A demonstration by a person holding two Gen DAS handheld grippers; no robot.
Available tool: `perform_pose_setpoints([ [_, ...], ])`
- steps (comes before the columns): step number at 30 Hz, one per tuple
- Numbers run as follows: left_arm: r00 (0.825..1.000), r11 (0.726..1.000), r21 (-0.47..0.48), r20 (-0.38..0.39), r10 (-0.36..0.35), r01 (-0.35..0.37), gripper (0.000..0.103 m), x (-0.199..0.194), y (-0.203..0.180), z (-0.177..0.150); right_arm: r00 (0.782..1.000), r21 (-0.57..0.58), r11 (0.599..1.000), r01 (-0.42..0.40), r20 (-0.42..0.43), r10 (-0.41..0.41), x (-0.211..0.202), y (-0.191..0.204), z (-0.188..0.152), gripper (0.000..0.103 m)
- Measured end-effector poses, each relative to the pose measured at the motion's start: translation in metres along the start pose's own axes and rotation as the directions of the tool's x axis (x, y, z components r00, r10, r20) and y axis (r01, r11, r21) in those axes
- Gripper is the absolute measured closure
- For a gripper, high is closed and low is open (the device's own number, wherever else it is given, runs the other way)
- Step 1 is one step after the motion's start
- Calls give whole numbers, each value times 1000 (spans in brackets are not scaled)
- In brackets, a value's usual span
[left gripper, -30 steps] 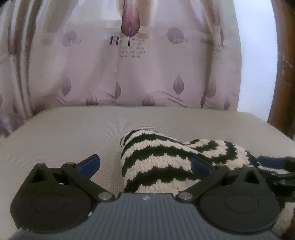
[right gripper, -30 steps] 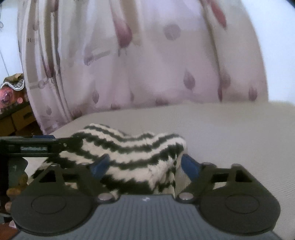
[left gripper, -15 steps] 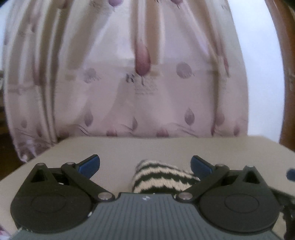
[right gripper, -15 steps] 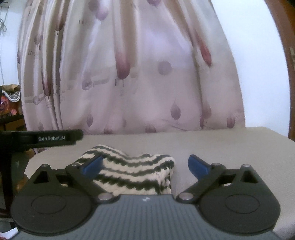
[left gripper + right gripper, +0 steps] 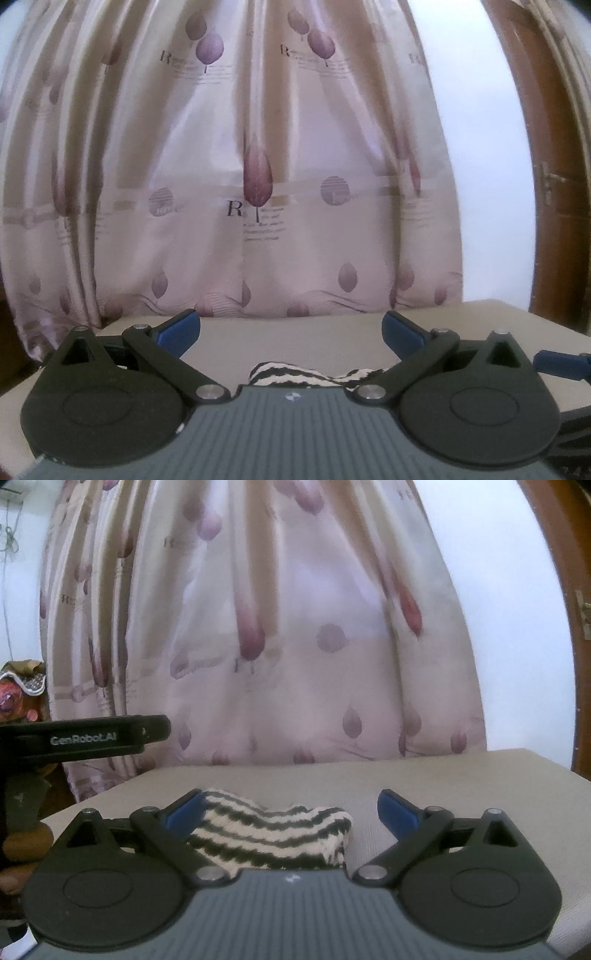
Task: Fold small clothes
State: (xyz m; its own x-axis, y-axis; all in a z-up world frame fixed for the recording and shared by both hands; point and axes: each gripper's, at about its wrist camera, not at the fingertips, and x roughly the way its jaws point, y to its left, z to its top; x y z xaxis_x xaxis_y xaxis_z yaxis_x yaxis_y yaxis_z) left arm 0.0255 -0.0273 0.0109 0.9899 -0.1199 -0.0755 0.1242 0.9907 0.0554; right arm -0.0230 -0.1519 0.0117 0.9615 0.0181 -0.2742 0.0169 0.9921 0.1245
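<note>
- Both grippers pulled back & up vs 1 s ago; striped knit garment (image 5: pixel 273 834) now low in frame, mostly hidden behind left gripper (image 5: pixel 291 332) body in left view.
- Left gripper: fingers wide apart, nothing between pads.
- Right gripper (image 5: pixel 290 810): fingers wide apart, garment lies beyond/below left pad, not clamped.
- Garment bunched/folded on beige table (image 5: pixel 443 775), near front-left part.
- Step: likely release after a fold, retreat phase.
- Next prob needs check of fold neatness, or fresh grab at an edge.
- Room: leaf-print curtain (image 5: pixel 258 184) behind table, white wall, brown wooden door (image 5: pixel 554 166) at right.
</note>
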Motion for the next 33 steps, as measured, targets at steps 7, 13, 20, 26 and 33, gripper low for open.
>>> perform_pose_setpoints([
  [7, 998, 1000, -27, -56, -6, 4, 0, 5, 2, -2, 999, -1, 999, 51, -10, -51, 2, -1, -1, 2],
  [13, 995, 999, -47, -97, 8, -13, 0, 10, 8, -11, 996, 0, 997, 80, -40, -80, 6, -1, -5, 2],
  [20, 992, 999, -46, -123, 11, -16, 0, 14, 10, -17, 993, -2, 996, 92, -68, -92, 9, -1, -9, 2],
  [26, 989, 998, -56, -146, -5, -3, 0, 17, 12, -21, 993, -6, 996, 94, -77, -94, 9, 0, -10, 2],
  [33, 986, 996, -88, -164, -9, -5, 0, 22, 15, -27, 991, -21, 995, 102, -86, -104, 11, 3, -10, 2],
])
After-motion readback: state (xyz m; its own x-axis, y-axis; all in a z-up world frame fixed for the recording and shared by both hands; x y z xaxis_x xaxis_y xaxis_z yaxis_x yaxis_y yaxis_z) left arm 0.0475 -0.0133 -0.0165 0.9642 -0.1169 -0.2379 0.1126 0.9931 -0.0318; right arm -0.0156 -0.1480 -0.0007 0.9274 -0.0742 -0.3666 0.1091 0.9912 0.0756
